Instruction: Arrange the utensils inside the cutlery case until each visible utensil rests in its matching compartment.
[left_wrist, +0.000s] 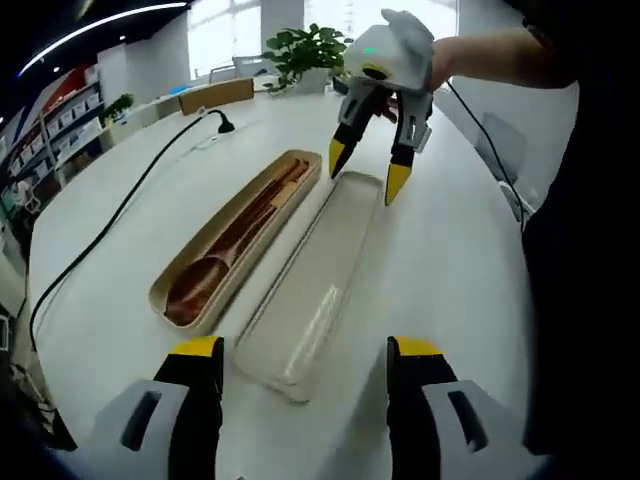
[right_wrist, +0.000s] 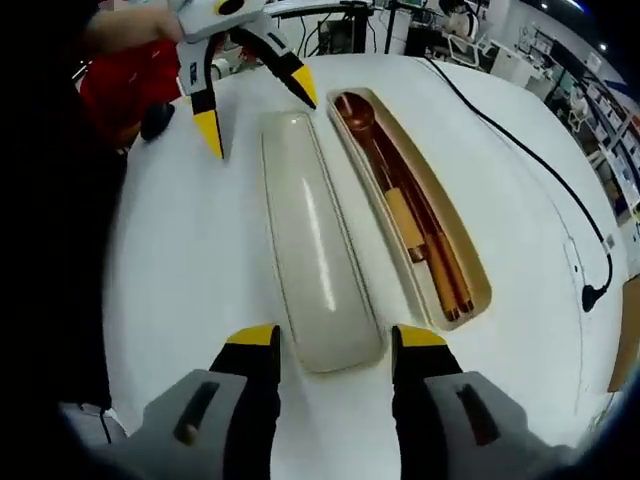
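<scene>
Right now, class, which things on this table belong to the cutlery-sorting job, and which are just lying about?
Belongs to the job:
- cutlery case, open, beige
- wooden spoon inside it
- wooden chopsticks inside it
- translucent lid lying beside the case
- left tool and right tool, both open, empty

Just lying about:
- black cable and its plug
- potted plant

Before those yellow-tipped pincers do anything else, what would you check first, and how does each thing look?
1. Utensils in the cutlery case: the wooden spoon and chopsticks lie inside. Ok.
2. Each in its matching compartment: cannot tell; dividers are unclear.
3. Lid placement: off, flat on the table beside the case. Ok.
4. Left gripper: open, holding nothing, at one end of the lid. Ok.
5. Right gripper: open, holding nothing, at the other end. Ok.
6. Black cable: lies apart from the case. Ok.
</scene>
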